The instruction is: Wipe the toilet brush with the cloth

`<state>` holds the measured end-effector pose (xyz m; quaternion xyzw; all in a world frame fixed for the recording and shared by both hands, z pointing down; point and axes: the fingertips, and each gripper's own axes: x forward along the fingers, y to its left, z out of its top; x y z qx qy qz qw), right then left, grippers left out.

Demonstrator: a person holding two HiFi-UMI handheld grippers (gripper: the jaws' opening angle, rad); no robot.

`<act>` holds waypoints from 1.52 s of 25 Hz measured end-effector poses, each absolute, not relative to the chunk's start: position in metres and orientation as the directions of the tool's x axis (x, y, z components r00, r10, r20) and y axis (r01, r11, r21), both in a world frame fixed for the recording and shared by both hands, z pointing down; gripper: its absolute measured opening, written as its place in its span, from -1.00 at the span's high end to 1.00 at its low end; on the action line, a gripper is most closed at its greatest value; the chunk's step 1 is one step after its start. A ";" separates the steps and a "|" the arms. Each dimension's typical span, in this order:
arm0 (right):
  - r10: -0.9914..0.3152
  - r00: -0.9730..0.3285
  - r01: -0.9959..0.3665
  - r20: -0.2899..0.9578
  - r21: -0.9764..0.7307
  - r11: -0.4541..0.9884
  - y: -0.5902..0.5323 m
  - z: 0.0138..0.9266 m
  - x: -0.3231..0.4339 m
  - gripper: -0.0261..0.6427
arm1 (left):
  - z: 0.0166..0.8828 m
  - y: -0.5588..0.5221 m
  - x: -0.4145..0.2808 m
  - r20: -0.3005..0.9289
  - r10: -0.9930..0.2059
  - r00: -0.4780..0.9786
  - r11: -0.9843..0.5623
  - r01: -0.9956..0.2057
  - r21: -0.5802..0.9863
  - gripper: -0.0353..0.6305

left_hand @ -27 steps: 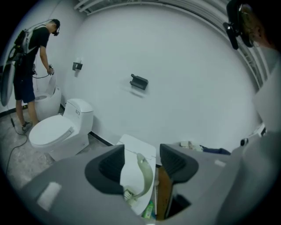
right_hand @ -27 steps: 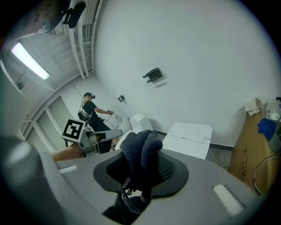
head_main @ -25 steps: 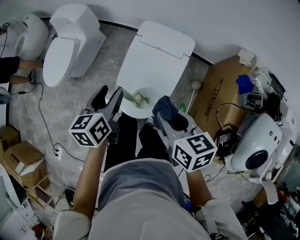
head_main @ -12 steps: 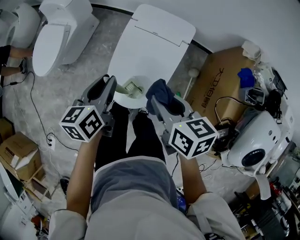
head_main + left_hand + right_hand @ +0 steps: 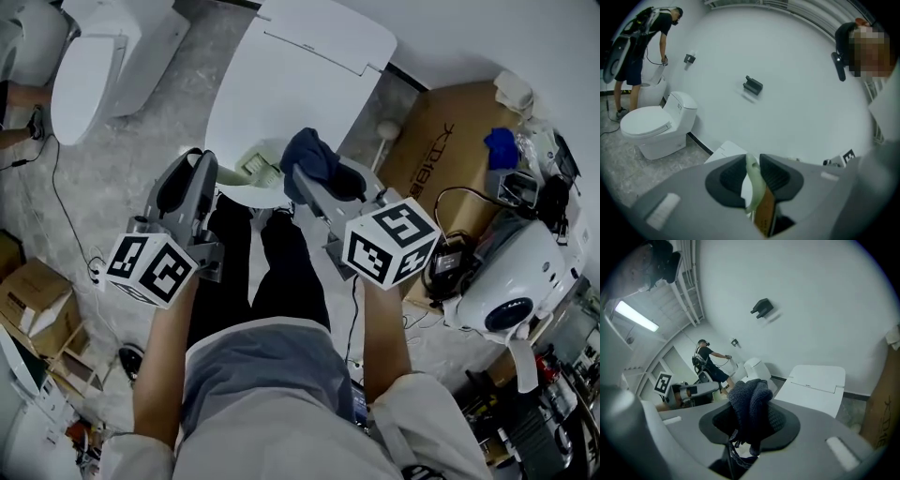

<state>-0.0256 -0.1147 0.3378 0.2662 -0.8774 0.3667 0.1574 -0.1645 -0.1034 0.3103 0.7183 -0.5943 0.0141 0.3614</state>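
My left gripper (image 5: 208, 173) is shut on a pale green toilet brush (image 5: 255, 167), which sticks out over the front of a white toilet with its lid down (image 5: 300, 66). In the left gripper view the brush (image 5: 753, 183) runs as a thin pale strip between the two dark pads of that gripper (image 5: 752, 171). My right gripper (image 5: 317, 183) is shut on a dark blue cloth (image 5: 307, 155), bunched above its jaws and just right of the brush's end. The right gripper view shows the cloth (image 5: 750, 404) filling that gripper (image 5: 750, 422).
A second white toilet (image 5: 94, 66) stands at the far left. A cardboard box (image 5: 450, 141) and a white-handled tool (image 5: 384, 136) are to the right, with a white appliance (image 5: 506, 281) and cables nearer. Another person (image 5: 633, 51) bends over a toilet far off.
Both grippers have moved up the view towards the lidded toilet. The cloth in the right gripper has come closer to the brush's end. The left cube has dropped towards lower left.
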 end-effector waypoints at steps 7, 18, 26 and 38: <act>-0.260 -0.855 -0.477 0.449 -0.482 0.735 -0.106 0.372 -0.057 0.60 | 0.313 -0.101 -0.167 0.414 -0.865 0.284 -0.037 -0.858 0.512 0.89; -0.187 -0.869 -0.430 0.458 -0.512 0.743 -0.107 0.423 -0.081 0.59 | 0.314 -0.093 -0.172 0.384 -0.876 0.292 -0.047 -0.844 0.534 0.89; -0.089 -0.872 -0.370 0.481 -0.530 0.763 -0.103 0.466 -0.104 0.59 | 0.315 -0.094 -0.171 0.379 -0.872 0.308 -0.063 -0.841 0.538 0.89; 0.061 -0.830 -0.306 0.554 -0.544 0.782 -0.093 0.526 -0.137 0.59 | 0.317 -0.096 -0.174 0.371 -0.877 0.306 -0.066 -0.841 0.538 0.89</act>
